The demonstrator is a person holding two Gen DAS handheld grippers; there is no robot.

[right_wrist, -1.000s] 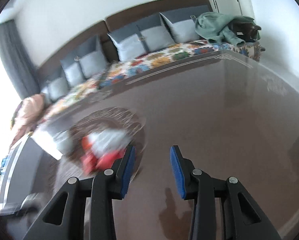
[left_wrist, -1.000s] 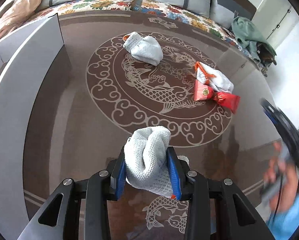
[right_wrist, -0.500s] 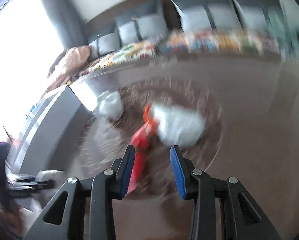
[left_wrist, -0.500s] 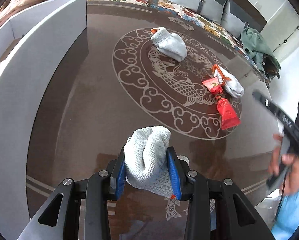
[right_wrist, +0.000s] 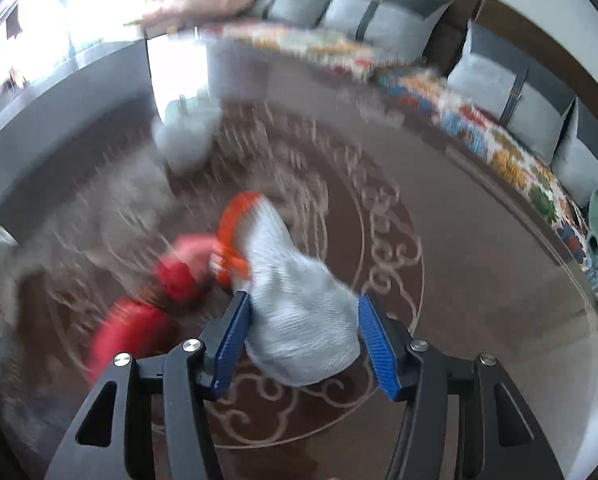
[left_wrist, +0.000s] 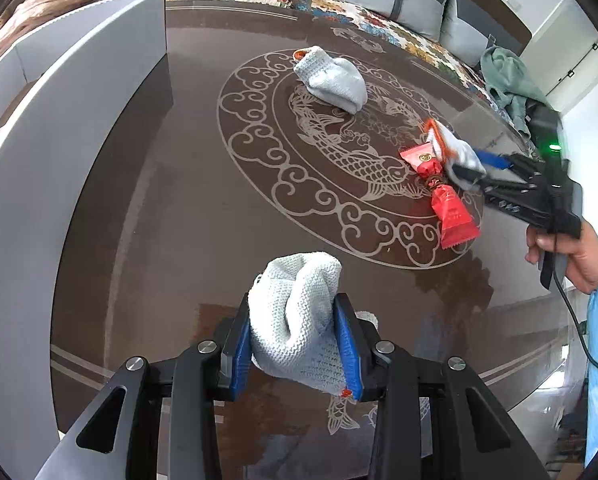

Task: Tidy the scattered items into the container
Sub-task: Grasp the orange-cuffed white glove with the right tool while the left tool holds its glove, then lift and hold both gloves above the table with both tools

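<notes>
Gloves: left gripper [left_wrist: 295, 338] clamps one; right gripper [right_wrist: 303, 336] wide open astride another [right_wrist: 299, 320]. Close mid-bundle, w/o snagging red wrapper [right_wrist: 131, 332].

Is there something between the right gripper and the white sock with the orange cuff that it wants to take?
Nothing visible. The right gripper is open with the sock already between its fingers; the red packet lies beside it.
</notes>
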